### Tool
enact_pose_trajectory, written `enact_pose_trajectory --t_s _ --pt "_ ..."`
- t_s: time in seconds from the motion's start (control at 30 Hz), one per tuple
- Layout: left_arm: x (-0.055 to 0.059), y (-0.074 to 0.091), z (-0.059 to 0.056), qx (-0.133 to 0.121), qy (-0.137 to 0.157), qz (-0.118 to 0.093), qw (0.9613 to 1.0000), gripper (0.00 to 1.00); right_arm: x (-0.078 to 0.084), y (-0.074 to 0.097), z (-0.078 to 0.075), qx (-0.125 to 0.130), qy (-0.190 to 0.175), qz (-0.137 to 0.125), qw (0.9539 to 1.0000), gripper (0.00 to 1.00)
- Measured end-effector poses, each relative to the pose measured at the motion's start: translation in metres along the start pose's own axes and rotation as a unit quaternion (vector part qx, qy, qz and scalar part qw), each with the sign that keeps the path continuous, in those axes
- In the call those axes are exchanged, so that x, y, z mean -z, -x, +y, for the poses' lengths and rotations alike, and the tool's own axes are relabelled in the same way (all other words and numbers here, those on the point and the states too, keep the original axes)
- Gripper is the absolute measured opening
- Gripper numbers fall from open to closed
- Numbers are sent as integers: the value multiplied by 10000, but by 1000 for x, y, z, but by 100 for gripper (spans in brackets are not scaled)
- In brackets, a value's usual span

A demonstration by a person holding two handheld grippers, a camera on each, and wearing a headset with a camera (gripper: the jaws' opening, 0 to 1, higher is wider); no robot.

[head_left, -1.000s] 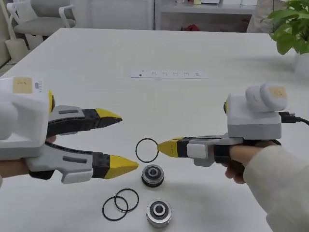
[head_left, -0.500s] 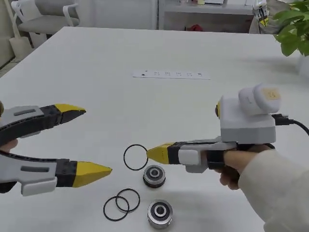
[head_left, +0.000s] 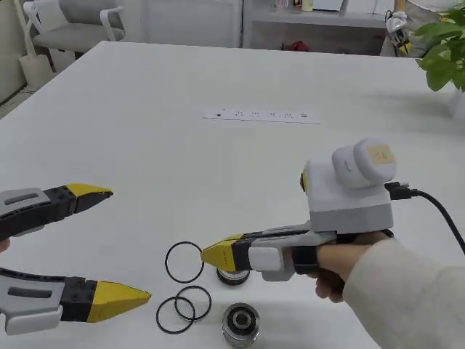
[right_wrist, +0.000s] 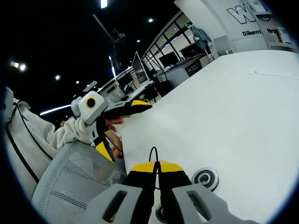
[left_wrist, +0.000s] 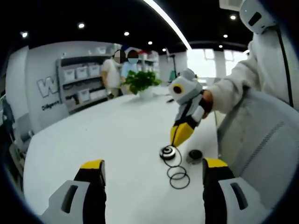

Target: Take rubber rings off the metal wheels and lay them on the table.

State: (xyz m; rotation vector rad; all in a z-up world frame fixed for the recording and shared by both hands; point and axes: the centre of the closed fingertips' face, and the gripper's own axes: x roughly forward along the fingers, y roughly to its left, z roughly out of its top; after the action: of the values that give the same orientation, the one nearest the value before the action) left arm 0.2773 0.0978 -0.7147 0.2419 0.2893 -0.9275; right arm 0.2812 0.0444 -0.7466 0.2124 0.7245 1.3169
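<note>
Right gripper (head_left: 208, 256): gripped from behind by a hand (head_left: 340, 267) in a pale sleeve (head_left: 407, 291), level and low over the white table (head_left: 145, 109), tips aimed toward the person's left. Claw closed narrow, pinching one rubber ring (head_left: 184, 243) by its rim. In the right gripper view, seen as a thin black line rising from between the yellow tips. Contact between that ring and the tabletop: cannot tell.

Left gripper (head_left: 129, 245): at the lower left of the head view, well apart from the right gripper, tips aimed toward the person's right. Claw wide open, holding nothing.

First metal wheel (head_left: 234, 276): flat on the table, just beside the right gripper's tips and partly hidden by them. Second metal wheel (head_left: 240, 321): flat, hub up, nearer the person.

Two loose rings (head_left: 157, 315): flat on the table, overlapping each other, just left of the second metal wheel and just beside the pinched ring.

White power strip (head_left: 261, 115): far across the table, well apart from the work.
</note>
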Motion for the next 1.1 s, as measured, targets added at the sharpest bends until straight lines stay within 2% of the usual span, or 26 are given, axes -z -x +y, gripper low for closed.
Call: enact_pose_trajectory --t_s 0.27,0.53,0.63,0.83,1.1 --pt "8 -1 -1 7 54 93 9999 86 16 -11 4 21 131 340 9993 0" --pt "9 -2 -5 75 60 101 9999 85 35 -22 3 127 251 717 9970 0" --pt "9 -2 -6 81 77 98 9999 84 38 -24 1 155 246 776 9966 0" --pt "10 -3 -8 116 76 113 9998 84 44 -25 -10 385 265 873 9951 0" --pt "12 -4 -10 152 67 162 9997 83 44 -24 -19 577 323 884 9939 1"
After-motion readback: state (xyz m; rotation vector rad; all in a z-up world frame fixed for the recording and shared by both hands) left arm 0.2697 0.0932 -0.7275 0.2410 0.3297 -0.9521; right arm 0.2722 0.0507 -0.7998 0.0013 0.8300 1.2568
